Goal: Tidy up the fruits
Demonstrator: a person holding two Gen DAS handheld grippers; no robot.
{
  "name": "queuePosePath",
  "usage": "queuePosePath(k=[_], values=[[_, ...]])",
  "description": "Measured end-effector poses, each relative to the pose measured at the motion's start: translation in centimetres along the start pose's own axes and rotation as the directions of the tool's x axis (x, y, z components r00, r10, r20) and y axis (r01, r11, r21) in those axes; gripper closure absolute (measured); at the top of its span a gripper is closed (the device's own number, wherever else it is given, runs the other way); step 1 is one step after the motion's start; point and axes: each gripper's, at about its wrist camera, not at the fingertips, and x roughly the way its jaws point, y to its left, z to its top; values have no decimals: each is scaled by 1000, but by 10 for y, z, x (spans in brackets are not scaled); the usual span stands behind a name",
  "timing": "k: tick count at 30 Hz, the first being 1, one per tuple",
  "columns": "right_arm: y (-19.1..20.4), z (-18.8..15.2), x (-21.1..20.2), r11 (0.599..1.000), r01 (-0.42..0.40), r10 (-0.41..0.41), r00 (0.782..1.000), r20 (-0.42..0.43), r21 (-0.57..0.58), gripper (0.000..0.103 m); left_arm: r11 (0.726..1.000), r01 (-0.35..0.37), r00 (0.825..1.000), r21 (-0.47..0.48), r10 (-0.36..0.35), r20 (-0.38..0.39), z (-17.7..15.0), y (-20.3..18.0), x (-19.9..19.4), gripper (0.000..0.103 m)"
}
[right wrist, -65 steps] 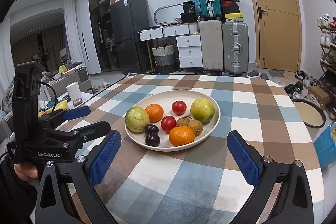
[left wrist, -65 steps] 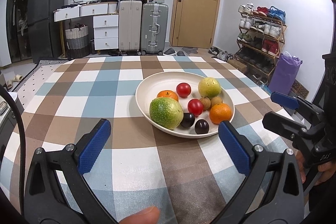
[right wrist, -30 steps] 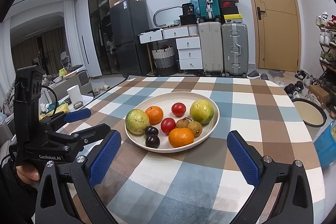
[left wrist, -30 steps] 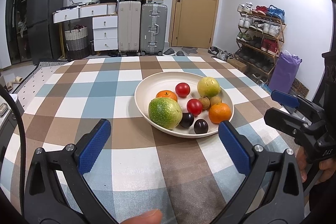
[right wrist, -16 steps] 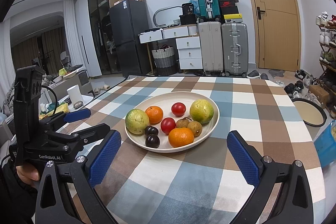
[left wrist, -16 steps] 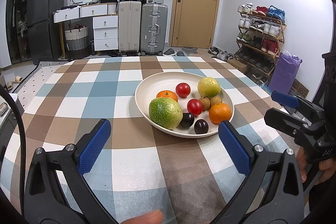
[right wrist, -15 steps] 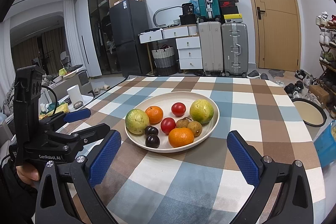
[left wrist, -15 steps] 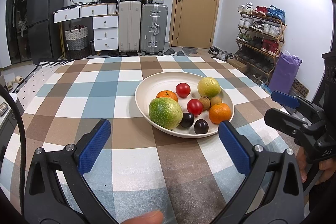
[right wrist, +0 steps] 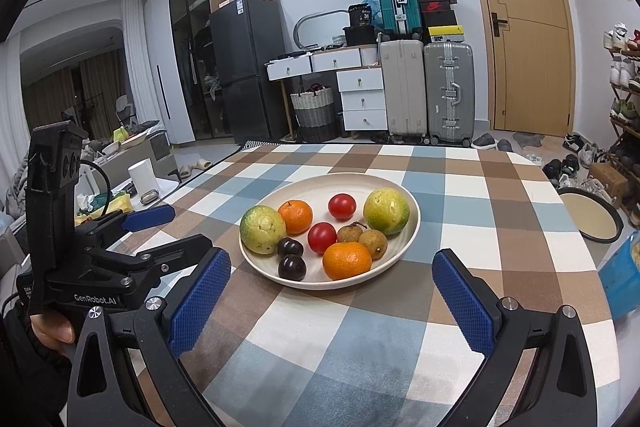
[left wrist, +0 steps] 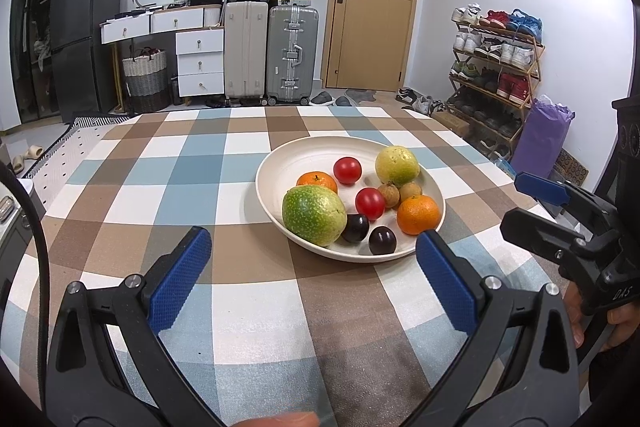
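Observation:
A cream bowl (left wrist: 280,167) (right wrist: 316,187) sits on the checked tablecloth and holds two green guavas (left wrist: 314,214) (right wrist: 386,211), two oranges (left wrist: 418,214) (right wrist: 346,260), two red tomatoes (left wrist: 347,170) (right wrist: 322,237), two dark plums (left wrist: 382,240) (right wrist: 292,267) and two brown longans (left wrist: 389,195) (right wrist: 373,243). My left gripper (left wrist: 314,279) is open and empty, short of the bowl's near left rim. My right gripper (right wrist: 332,295) is open and empty, short of the bowl's near rim. Each gripper shows in the other's view, the right one (left wrist: 532,203) and the left one (right wrist: 158,227).
The table's right edge lies close to the bowl; past it are a round tray (right wrist: 592,217) and a blue bag (right wrist: 620,275) on the floor. Suitcases (left wrist: 292,55), drawers and a shoe rack (left wrist: 496,67) stand beyond the table's far edge.
Both grippers have stayed open and nearly still; the views shift only slightly. The fruits have not moved.

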Motion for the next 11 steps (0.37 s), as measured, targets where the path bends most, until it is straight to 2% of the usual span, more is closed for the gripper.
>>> queuePosePath(k=[11], values=[[5,-1,1,1000,-1,0,1000,-4,-20,0,1000,-2,1000,-4,2,0,0,0,1,1]])
